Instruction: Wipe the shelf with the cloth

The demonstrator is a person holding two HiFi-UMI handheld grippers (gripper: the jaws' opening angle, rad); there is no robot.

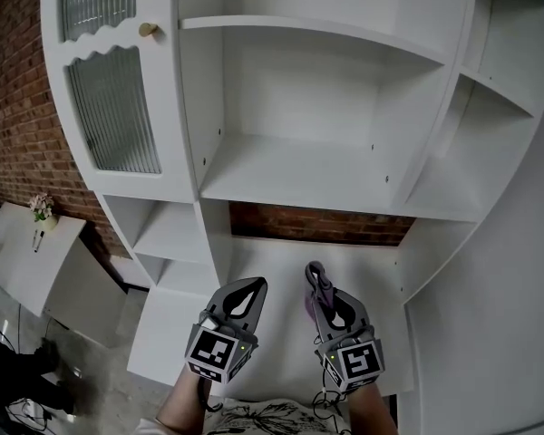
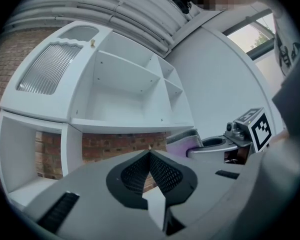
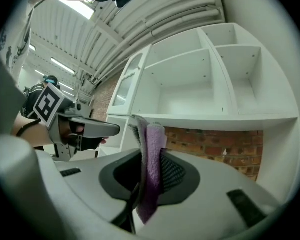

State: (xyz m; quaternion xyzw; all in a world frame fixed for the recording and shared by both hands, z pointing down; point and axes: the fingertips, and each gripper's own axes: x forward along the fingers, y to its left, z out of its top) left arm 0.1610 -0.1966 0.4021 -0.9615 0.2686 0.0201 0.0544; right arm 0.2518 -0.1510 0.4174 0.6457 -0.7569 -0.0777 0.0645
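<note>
A white shelf unit point(image 1: 299, 175) fills the head view, with a wide open shelf board above a brick-backed gap and a lower white surface point(image 1: 272, 270). My right gripper point(image 1: 316, 275) is shut on a folded purple cloth point(image 3: 151, 170), which pokes up between its jaws; the cloth point(image 1: 307, 306) shows beside the gripper over the lower surface. My left gripper point(image 1: 250, 285) hangs beside it to the left, shut with nothing in it. In the left gripper view the cloth point(image 2: 182, 141) and right gripper point(image 2: 225, 145) appear at the right.
A ribbed-glass cabinet door point(image 1: 113, 111) with a gold knob point(image 1: 148, 30) stands at the upper left. Narrow side shelves point(image 1: 490, 98) are at the right. A brick wall point(image 1: 23, 125) and a small white table point(image 1: 27, 252) lie to the left.
</note>
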